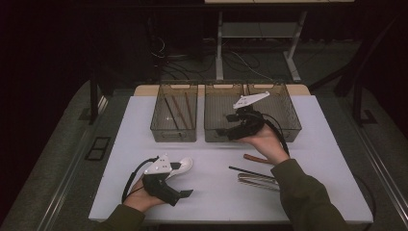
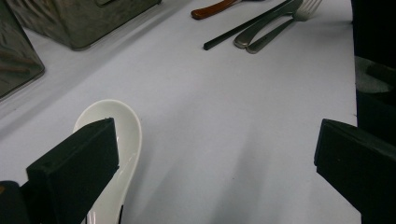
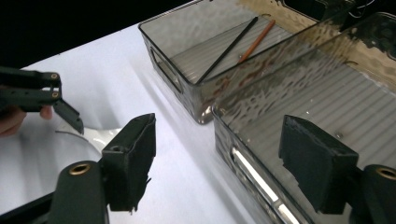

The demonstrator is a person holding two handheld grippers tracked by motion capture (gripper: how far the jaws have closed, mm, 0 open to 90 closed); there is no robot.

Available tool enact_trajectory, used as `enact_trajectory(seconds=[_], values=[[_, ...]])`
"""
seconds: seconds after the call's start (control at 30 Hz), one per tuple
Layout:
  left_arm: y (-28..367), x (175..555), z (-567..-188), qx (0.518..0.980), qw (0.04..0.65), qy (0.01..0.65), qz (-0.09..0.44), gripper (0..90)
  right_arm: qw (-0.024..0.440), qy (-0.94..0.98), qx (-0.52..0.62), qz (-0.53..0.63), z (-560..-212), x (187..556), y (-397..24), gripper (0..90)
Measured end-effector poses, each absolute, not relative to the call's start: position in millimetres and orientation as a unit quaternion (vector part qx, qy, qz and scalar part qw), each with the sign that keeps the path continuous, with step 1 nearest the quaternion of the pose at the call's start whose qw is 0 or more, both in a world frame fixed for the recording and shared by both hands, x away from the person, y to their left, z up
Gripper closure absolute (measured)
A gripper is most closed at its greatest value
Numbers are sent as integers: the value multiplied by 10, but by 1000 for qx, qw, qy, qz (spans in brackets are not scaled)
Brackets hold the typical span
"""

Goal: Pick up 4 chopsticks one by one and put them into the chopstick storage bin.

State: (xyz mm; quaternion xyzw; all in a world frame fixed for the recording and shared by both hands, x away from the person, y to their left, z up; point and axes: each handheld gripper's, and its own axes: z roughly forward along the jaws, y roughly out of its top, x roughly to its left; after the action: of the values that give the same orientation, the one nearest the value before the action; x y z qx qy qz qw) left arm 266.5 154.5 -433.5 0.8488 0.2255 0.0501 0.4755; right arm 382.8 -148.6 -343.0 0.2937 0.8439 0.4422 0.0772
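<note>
My left gripper [image 1: 183,179] rests low on the white table near its front left, jaws open and nothing between them. A white ceramic spoon [image 1: 184,166] lies bowl up by one jaw; in the left gripper view the spoon [image 2: 122,133] lies just behind the left jaw, and I cannot tell whether they touch. My right gripper [image 1: 226,124] hovers at the near wall of the right-hand smoky bin [image 1: 291,122], open and holding nothing. Its own view has its jaws [image 3: 224,154] straddling that bin's front wall [image 3: 233,140]. The left bin [image 1: 173,133] holds a black chopstick [image 3: 229,46] and a brown one [image 3: 257,39].
To the right of the table's middle lie a brown-handled utensil [image 1: 255,159], a black chopstick [image 1: 248,171] and metal cutlery [image 1: 257,180]; the same metal cutlery [image 2: 275,25] lies at the top of the left gripper view. Desk legs and cables stand behind the table.
</note>
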Motion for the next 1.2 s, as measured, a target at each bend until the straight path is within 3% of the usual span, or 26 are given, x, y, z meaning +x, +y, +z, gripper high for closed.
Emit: enact_trajectory(seconds=[0.77,1.2], values=[[1543,2673,-4345,850,473,224,49,0,77,835,309,449,-3790,3357,-2303,251],[1555,2658,-4327,848,478,223,55,0,74,832,316,450,-3935,3074,-2675,377]])
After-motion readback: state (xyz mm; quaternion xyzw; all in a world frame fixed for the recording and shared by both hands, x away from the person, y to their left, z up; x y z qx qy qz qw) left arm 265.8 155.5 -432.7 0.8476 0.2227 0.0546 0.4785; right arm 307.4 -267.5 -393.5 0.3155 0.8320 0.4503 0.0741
